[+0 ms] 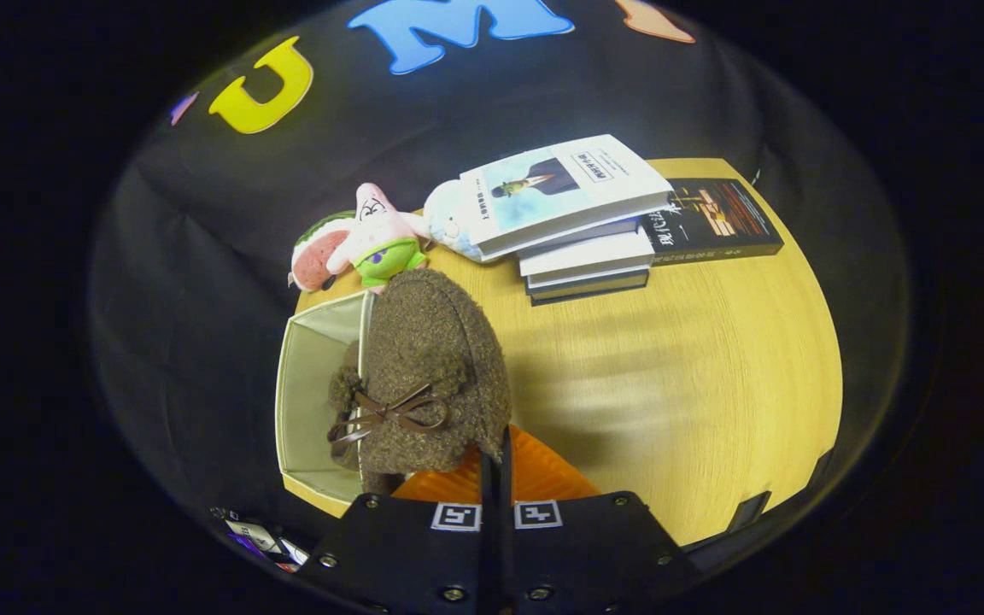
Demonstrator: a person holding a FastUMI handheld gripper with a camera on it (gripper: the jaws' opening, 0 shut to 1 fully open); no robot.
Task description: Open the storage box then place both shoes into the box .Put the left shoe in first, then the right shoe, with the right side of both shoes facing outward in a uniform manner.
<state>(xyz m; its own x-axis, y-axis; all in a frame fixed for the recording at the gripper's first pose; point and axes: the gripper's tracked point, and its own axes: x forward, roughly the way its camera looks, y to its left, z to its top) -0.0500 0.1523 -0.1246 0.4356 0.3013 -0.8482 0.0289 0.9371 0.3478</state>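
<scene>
Storage box [313, 384] partly behind fuzzy shoe [424, 367]

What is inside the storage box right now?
The storage box shows a bare pale inner wall. The fuzzy brown shoe, held by the closed fingers, hangs over its opening and covers the rest, so whether another shoe lies inside cannot be seen.

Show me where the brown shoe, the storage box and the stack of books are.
brown shoe [432, 376]: gripper view, fuzzy upper.
storage box [308, 384]: gripper view, pale inner wall.
stack of books [560, 192]: gripper view, top cover.
</scene>
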